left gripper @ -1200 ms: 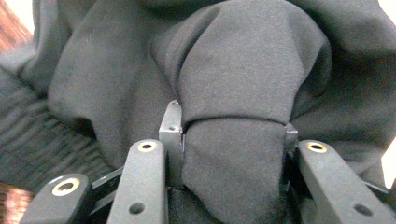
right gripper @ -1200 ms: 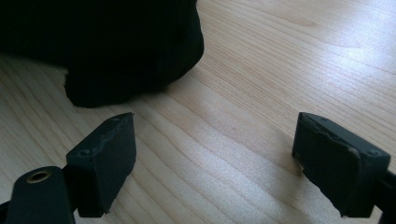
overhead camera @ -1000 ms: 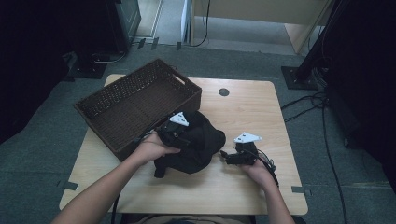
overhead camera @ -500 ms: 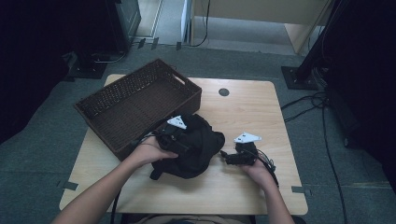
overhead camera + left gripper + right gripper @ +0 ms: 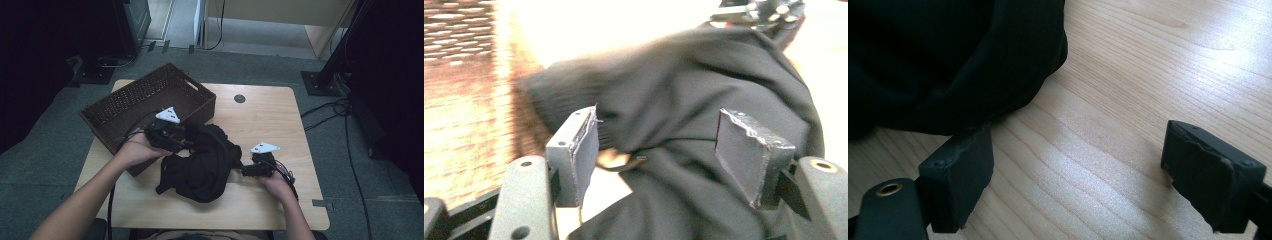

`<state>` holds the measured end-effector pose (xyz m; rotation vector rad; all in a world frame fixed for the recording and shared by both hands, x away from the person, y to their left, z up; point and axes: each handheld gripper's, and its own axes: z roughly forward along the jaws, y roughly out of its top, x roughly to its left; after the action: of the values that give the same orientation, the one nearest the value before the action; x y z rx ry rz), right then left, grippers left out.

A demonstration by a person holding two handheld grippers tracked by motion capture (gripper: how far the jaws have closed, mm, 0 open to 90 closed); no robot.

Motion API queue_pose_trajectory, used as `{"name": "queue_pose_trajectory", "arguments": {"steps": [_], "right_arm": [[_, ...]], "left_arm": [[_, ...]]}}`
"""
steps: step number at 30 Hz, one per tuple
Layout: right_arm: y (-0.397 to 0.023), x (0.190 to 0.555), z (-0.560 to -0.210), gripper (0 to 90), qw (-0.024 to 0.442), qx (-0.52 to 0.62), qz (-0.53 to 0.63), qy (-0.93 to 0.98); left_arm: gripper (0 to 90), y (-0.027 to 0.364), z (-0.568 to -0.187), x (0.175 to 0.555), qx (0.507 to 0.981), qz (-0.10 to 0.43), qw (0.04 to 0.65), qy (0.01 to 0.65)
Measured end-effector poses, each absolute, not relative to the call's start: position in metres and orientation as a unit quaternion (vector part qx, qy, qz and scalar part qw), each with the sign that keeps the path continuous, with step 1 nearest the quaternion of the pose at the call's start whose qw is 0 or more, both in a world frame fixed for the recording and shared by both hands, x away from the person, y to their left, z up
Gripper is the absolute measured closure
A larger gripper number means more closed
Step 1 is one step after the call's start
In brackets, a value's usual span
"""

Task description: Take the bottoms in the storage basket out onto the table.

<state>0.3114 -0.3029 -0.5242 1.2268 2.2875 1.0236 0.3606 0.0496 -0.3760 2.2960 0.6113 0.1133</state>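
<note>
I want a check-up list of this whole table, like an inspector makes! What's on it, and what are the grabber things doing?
Surface: light wooden table with a small dark round hole near its far edge.
Job's things: crumpled black garment heaped mid-table; brown woven basket beside it at the left, nothing seen inside.
Clutter: nothing seen.
Grippers: left gripper open, jaws have just been opening, the cloth lying between them unpinched; right gripper open, low over bare wood at the garment's edge, one jaw touching the cloth.
Cables: a black cable trails from the right gripper; more lie on the floor at the right.
Surroundings: grey carpet floor, dark equipment stands around the table.
</note>
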Motion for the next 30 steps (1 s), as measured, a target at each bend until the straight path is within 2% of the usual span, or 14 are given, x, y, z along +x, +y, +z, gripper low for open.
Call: {"name": "queue_pose_trajectory", "arguments": {"steps": [13,23,30], "right_arm": [[-0.303,0.311,-0.524,13.7,0.175,0.435,0.361,0.806],[-0.303,0.311,-0.524,13.8,0.179,0.436,0.360,0.805],[-0.302,0.307,-0.524,13.8,0.178,0.437,0.359,0.805]], "left_arm": [[41.2,0.091,-0.379,0.399,0.892,0.079,0.352,0.273],[48.7,0.092,-0.400,0.406,0.898,0.074,0.339,0.272],[64.6,0.083,-0.412,0.400,0.910,0.063,0.321,0.254]]}}
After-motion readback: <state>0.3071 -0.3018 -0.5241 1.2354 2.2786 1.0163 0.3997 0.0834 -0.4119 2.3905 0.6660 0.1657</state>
